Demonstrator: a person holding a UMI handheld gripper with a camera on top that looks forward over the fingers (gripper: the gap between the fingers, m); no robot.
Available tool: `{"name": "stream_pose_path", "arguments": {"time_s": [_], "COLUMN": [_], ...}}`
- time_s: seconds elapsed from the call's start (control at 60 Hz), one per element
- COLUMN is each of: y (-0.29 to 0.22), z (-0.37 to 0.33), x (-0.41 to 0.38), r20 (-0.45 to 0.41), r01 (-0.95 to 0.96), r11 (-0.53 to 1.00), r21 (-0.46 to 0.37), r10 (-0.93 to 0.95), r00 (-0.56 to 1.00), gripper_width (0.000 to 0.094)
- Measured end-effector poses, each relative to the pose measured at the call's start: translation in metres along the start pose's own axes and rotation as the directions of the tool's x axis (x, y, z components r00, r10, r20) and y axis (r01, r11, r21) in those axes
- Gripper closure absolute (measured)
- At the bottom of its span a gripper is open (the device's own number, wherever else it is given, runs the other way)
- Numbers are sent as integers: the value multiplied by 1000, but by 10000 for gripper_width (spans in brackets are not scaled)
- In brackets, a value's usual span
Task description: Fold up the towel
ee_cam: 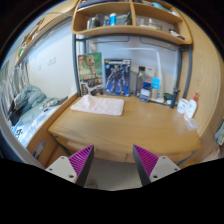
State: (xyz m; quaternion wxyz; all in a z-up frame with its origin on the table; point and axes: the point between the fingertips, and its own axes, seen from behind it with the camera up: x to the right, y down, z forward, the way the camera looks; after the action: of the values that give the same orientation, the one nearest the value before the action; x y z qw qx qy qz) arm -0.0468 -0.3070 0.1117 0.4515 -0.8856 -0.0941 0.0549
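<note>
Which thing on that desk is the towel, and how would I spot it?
Find the wide light wooden desk under the wall shelves. At its far left corner, near the bed, lies the flat pale pinkish rectangular towel. It is the only soft, flat cloth there; the bottles and boxes stand at the opposite end. The open claw is well short of it.

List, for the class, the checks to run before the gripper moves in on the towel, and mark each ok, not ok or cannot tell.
1. Towel in view, flat on the desk: ok.
2. Gripper open, nothing between the fingers: ok.
3. Desk bare between fingers and towel: ok.
4. Gripper within reach of towel: not ok; the towel lies well beyond the fingers, at the desk's far side.
5. Bottles at the desk's other end, apart from the towel: ok.
6. Towel already folded: cannot tell.
</note>
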Motion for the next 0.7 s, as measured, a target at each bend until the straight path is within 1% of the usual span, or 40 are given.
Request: {"name": "stream_pose_path", "arguments": {"time_s": [0.15,0.317,0.517,0.6,0.7], "y": [-3,-35,-109,-135,-159], "z": [75,168,288,332,378], "x": [-68,-153,-228,-245,-255], "r20": [51,88,78,59,33], "r01": [13,-8,-25,-39,-53], "r11": [996,988,989,989,990], "r21": [-85,-153,-148,-142,-131], "r10": [-8,22,37,48,58], "r00": [999,996,996,997,998], "gripper_width": [162,162,159,148,160]}}
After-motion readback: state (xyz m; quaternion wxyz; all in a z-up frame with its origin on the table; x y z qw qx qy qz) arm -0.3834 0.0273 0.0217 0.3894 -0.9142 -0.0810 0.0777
